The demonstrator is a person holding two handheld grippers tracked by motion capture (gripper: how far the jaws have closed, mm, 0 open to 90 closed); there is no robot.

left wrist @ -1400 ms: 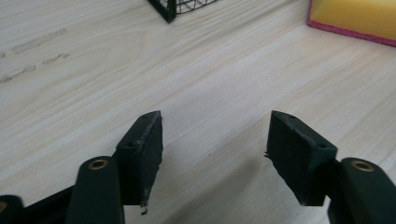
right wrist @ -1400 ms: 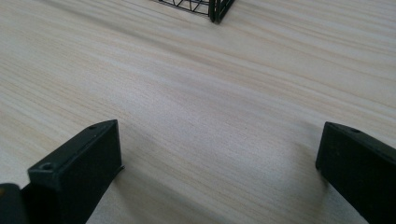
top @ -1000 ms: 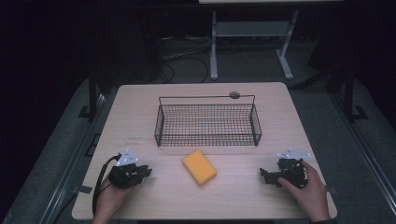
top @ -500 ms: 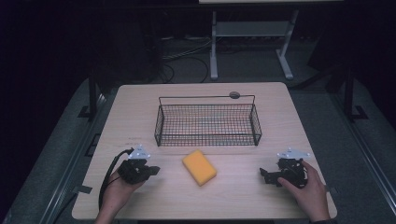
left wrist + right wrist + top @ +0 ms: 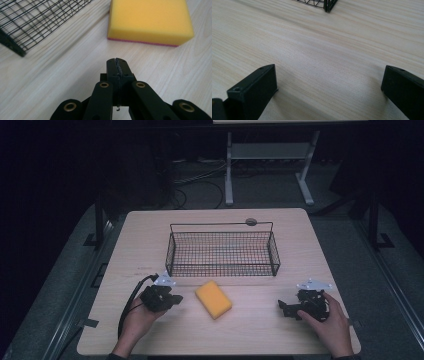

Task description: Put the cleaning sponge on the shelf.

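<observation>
— Looking along the left gripper [image 5: 117, 65] first: jaws pressed together, nothing between them, tips just above the wooden table [image 5: 62, 75].

— And ahead of those tips?

— Yellow sponge [image 5: 149, 20], flat on the table a little beyond the closed jaws and slightly to their right, apart from them. Thin pink layer along its underside. Farther off to the upper left, a corner of the black wire basket [image 5: 37, 22].

— Same from the high view?

— Yes. Left gripper [image 5: 161, 297] held in the left hand [image 5: 137, 320] near the front edge, pointing toward the sponge [image 5: 213, 299], near it but not touching. Cable curling back from the gripper along the forearm.

— Other side?

— Right gripper [image 5: 287, 308] in the right hand [image 5: 327, 322], also near the front edge, well apart from the sponge. Along the right gripper [image 5: 329, 87], jaws spread wide, bare wood grain between them, a basket corner [image 5: 328, 3] at the far top.

— Farther back?

— Basket [image 5: 222, 227] standing behind the sponge at mid-table, nothing seen inside. Small round dark object [image 5: 251, 222] just behind its rear rim, too small to identify.
</observation>
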